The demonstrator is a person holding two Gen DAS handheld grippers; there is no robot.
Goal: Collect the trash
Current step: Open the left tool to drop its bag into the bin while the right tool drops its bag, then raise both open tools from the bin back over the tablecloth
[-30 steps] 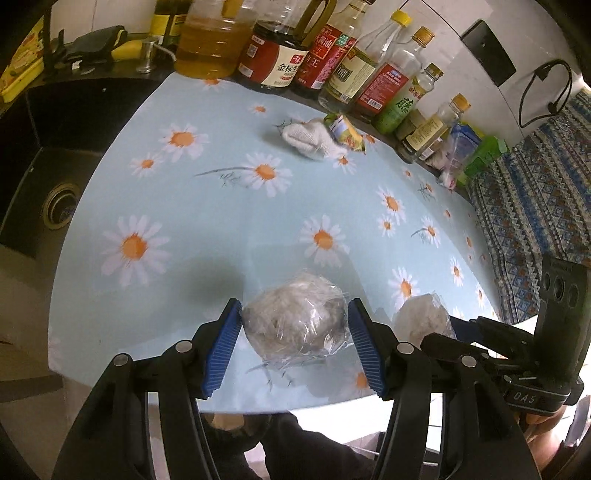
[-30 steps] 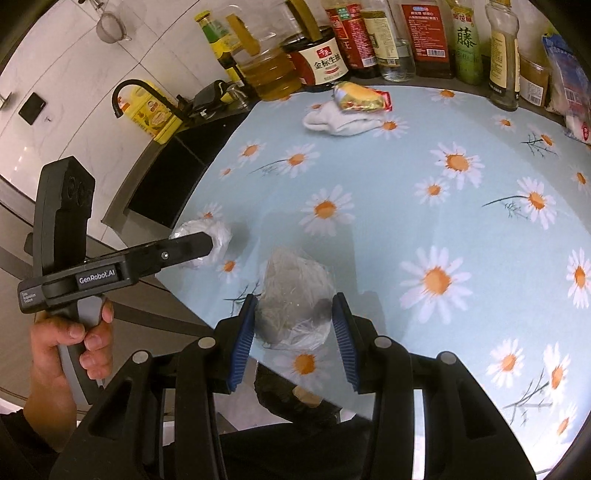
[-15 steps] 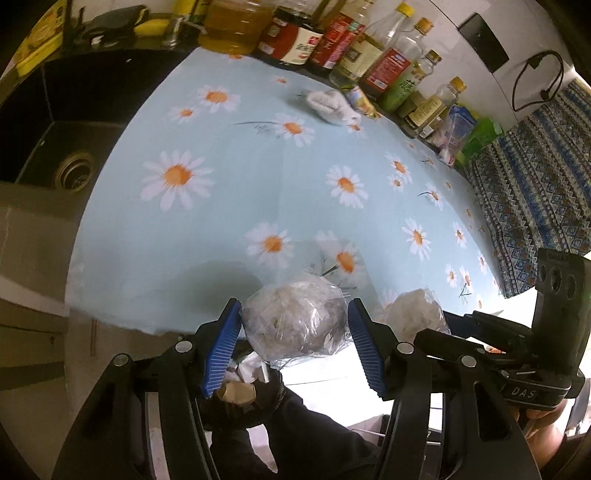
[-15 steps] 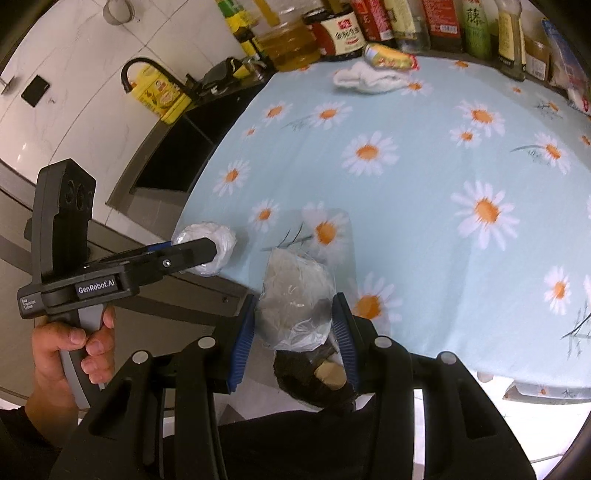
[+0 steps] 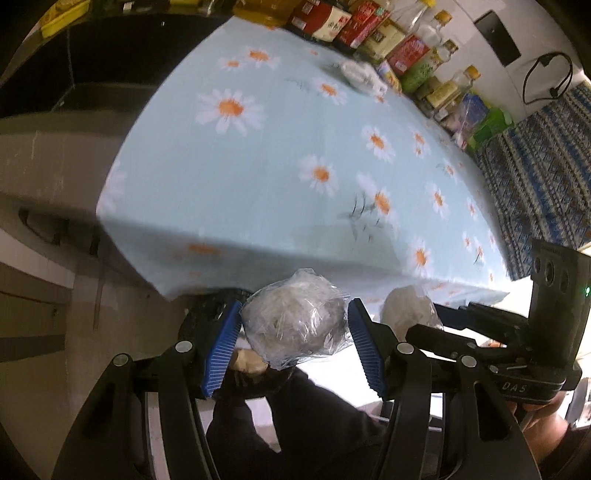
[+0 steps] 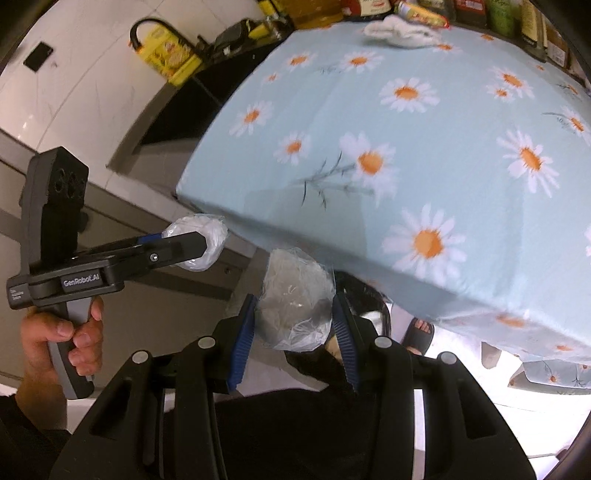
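My left gripper (image 5: 294, 323) is shut on a crumpled clear plastic wad (image 5: 295, 325) and holds it off the near edge of the table, above the floor. My right gripper (image 6: 294, 315) is shut on a second plastic wad (image 6: 295, 302), also below the table edge. In the left wrist view the right gripper shows at right with its wad (image 5: 406, 312). In the right wrist view the left gripper shows at left with its wad (image 6: 201, 240). A white crumpled tissue (image 6: 400, 30) and a yellow wrapper (image 6: 424, 13) lie at the far side of the table.
The table has a light blue daisy cloth (image 5: 295, 147). Several sauce and oil bottles (image 5: 373, 33) line its far edge. A black sink counter (image 5: 92, 55) lies to the left. A dark object (image 6: 362, 295) and a foot in a slipper (image 6: 419, 332) show below the table.
Both grippers have pulled back off the table's near edge and dropped lower, each still holding its plastic wad. The table now sits farther ahead.
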